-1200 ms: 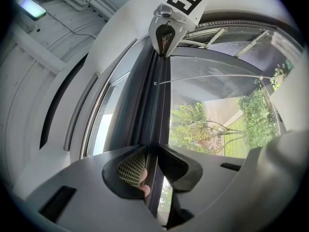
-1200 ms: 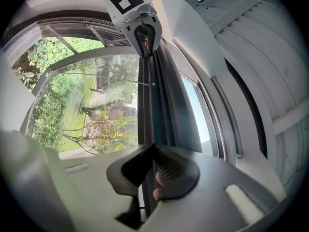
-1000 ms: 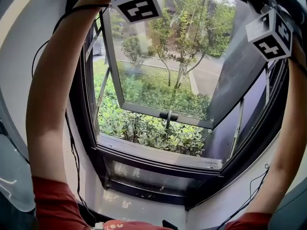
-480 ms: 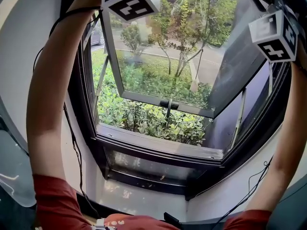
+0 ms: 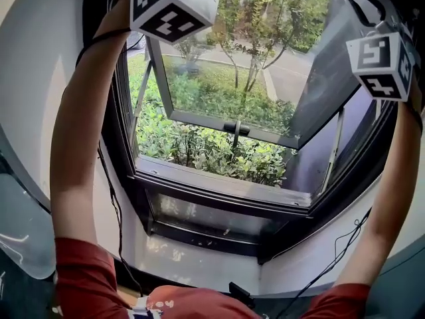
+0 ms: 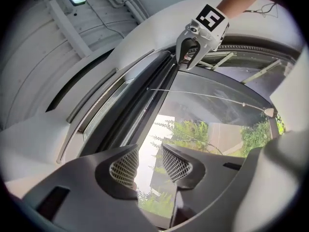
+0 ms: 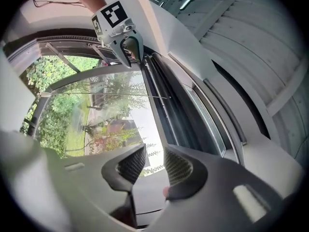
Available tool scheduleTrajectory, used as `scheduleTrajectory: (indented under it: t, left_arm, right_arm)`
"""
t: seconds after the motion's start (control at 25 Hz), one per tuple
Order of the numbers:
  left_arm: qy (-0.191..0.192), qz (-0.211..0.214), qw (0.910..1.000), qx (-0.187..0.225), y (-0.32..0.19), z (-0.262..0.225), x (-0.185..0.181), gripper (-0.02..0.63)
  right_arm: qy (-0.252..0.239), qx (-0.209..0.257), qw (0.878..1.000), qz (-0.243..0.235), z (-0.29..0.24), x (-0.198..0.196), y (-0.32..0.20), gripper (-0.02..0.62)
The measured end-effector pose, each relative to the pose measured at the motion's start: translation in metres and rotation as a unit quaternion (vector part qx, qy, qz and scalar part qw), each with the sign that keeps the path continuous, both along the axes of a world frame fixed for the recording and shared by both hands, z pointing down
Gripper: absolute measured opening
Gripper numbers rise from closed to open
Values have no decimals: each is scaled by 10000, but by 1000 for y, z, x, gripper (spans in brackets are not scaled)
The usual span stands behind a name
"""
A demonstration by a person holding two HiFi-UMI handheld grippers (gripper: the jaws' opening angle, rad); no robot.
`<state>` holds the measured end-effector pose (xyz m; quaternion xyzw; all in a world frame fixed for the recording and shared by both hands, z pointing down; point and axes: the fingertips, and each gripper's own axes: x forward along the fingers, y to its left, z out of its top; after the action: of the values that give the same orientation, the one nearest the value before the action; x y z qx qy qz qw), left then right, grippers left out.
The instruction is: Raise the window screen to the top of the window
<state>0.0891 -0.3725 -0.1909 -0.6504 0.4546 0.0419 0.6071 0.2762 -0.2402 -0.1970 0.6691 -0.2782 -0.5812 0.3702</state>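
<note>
Window screen (image 6: 142, 103): seen only as a dark bar lying along the top rail of the window frame (image 5: 219, 201), fully up. A thin cord (image 6: 207, 96) runs out from that rail across the glass.

Left gripper (image 6: 149, 151): raised just under the frame's top rail, at its left end. Fingers (image 6: 124, 167) have just been opening and now stand released, with nothing between them, only glass and greenery beyond.

Right gripper (image 7: 154, 153): just under the same rail, at the frame's right end. Fingers have just been opening and are likewise released, with nothing in the gap.

Both arms reach up either side of the frame, red sleeves (image 5: 83, 278) low down.

Sash (image 5: 226, 118) is swung outward from the frame, handle (image 5: 234, 128) on its bottom rail. Shrubs (image 5: 212, 158) below the frame outside, trees and a path farther out.
</note>
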Motion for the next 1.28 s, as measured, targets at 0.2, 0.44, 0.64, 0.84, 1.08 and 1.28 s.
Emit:
scheduleTrajectory:
  t: [0.2, 0.44, 0.64, 0.84, 1.08, 1.28]
  left_arm:
    - [52, 229, 9995, -218, -3, 28, 6, 132]
    - [197, 710, 9958, -546, -4, 67, 9, 132]
    - [550, 1233, 9859, -989, -5, 102, 10, 132]
    - [903, 1803, 9690, -1425, 5, 147, 18, 132]
    - [1151, 2080, 9568, -1673, 11, 195, 20, 132]
    - [1229, 2258, 9474, -1906, 18, 234, 18, 132]
  right_arm:
    - [-325, -45, 9991, -251, 26, 9, -2, 123]
    - [-627, -115, 9968, -482, 61, 18, -4, 123]
    - [-998, -63, 9910, -891, 93, 21, -3, 123]
    - [-1257, 18, 9844, -1233, 130, 16, 4, 123]
    - [-1599, 43, 9750, -1541, 175, 15, 5, 123]
    - [-1984, 54, 9648, -1728, 218, 17, 11, 123]
